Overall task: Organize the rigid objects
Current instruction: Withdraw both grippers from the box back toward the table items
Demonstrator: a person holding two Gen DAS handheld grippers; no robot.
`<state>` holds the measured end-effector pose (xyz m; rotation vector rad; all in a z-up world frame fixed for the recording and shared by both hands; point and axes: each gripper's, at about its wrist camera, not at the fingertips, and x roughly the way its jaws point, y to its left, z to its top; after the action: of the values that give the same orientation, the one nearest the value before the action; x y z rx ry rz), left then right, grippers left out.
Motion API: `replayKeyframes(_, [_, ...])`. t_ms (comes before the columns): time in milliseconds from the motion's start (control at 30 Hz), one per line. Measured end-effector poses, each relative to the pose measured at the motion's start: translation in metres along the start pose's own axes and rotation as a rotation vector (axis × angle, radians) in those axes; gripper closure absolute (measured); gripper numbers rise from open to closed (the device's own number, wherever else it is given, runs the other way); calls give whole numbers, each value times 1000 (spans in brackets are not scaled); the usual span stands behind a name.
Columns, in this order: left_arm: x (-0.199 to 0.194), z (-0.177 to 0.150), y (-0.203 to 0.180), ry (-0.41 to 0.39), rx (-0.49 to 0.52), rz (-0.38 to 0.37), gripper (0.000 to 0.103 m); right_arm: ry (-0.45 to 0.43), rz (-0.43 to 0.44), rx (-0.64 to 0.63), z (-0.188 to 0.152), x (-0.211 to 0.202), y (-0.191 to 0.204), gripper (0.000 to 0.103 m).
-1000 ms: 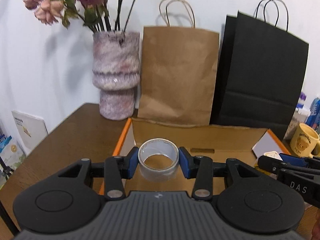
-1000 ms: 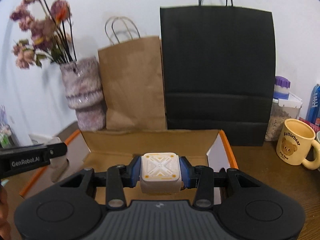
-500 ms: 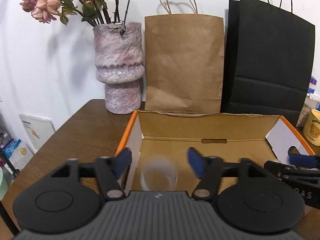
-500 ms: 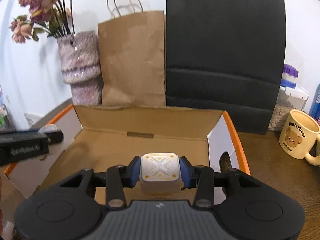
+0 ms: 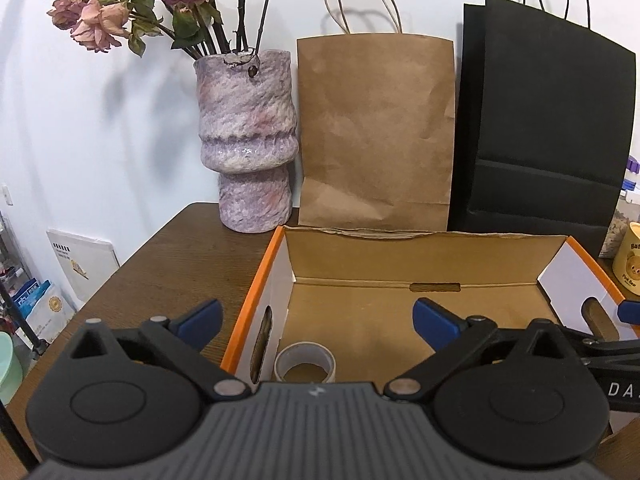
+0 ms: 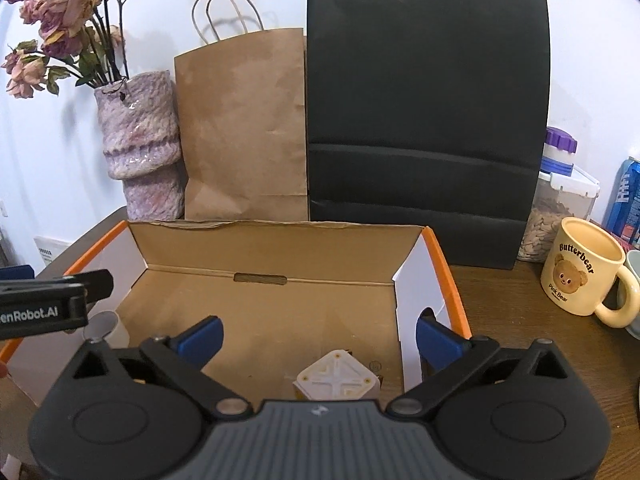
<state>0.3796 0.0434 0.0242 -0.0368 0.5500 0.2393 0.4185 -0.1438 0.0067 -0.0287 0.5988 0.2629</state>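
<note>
Holding both grippers over the box (image 5: 400,272), we are keeping each one spread wide with nothing between its fingers. Our left gripper (image 5: 316,320) is hovering above the box's left end, its blue pads (image 5: 200,318) far apart, one pad hanging out past the orange left wall. Directly below and just ahead of this gripper's body, the tape roll (image 5: 305,366) is lying flat on the box floor, hole facing up, close beside the left wall with its cut-out handle slot. Off to the right of this gripper, the dark body of the other tool is poking in at the edge.

Our right gripper (image 6: 320,334) is hanging over the box's (image 6: 272,256) right end, pads (image 6: 438,338) likewise splayed apart. Under it and slightly right of centre, the cube (image 6: 336,380) is sitting on the cardboard floor, turned corner-on to us, white patterned face up, near the right wall but not touching it. Far to the left of this gripper, the tape roll (image 6: 105,326) is showing partly behind the left tool's black arm.

Ahead of both grippers, beyond the box, the vase (image 5: 246,136), brown bag (image 5: 376,132) and black bag (image 5: 548,132) are standing against the wall. To the right of our right gripper, the mug (image 6: 580,264) is sitting on the table (image 6: 520,320).
</note>
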Motion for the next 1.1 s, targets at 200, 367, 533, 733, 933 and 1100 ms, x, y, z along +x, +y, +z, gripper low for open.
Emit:
replayKeyframes(200, [-13,3,2,-21,-16,-19,0,-24,-5,-2,2,-12,0,0])
replayKeyframes(367, [-30,5,4,-39,-25,-31,0,-42,-16,-10,2,-26,-1,0])
replayKeyframes(533, [-55,3,12,-70,-50,-49,0,-84,-13,-12,-2,-53,-3,0])
replayKeyframes(733, [-90,-5,19,-93,-63,-69,0,-142,-5,-17,-12,-95,-5,0])
replayKeyframes(933, [-124,-20,25,-103,-51,-91,0,-187,4,-19,-28,-138,-7,0])
replayKeyframes(1100, [-153,-33,31,-116,-49,-104,0,-218,14,-18,-41,-170,-6,0])
